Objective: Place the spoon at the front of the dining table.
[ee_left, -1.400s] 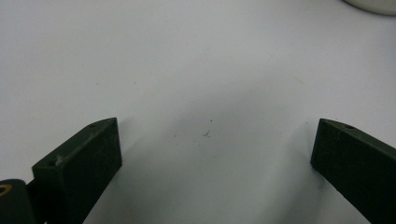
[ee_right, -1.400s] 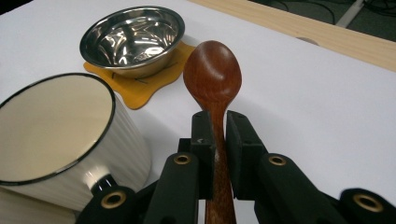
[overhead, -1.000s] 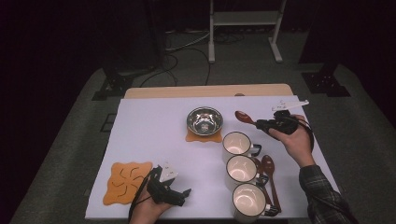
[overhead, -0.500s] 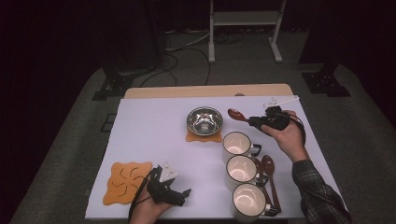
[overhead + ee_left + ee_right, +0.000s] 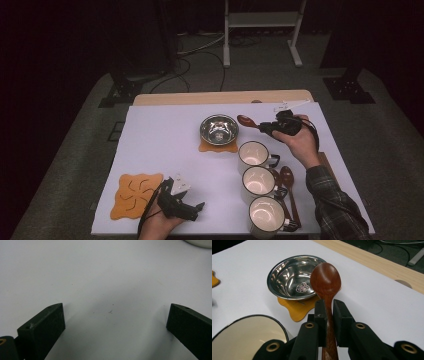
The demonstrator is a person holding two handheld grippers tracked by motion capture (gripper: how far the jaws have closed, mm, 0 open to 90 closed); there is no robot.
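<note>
My right gripper (image 5: 266,127) (image 5: 329,307) is shut on the handle of a brown wooden spoon (image 5: 246,121) (image 5: 326,280). The spoon's bowl points left, just right of a steel bowl (image 5: 218,129) (image 5: 293,277) that sits on an orange coaster (image 5: 217,147) (image 5: 298,308). Three cream mugs (image 5: 253,154) (image 5: 258,180) (image 5: 265,215) stand in a column below the right hand. My left gripper (image 5: 192,209) (image 5: 113,322) rests open on the white sheet near the front edge, with nothing between its jaws.
A second orange coaster (image 5: 135,194) lies at the front left beside the left hand. More wooden spoons (image 5: 287,180) lie right of the mugs. The white sheet (image 5: 160,145) covers a wooden table (image 5: 220,96); dark floor and stands surround it.
The right hand has carried the spoon leftward, from beside the table's right edge to just right of the steel bowl. The left gripper has stayed where it was.
</note>
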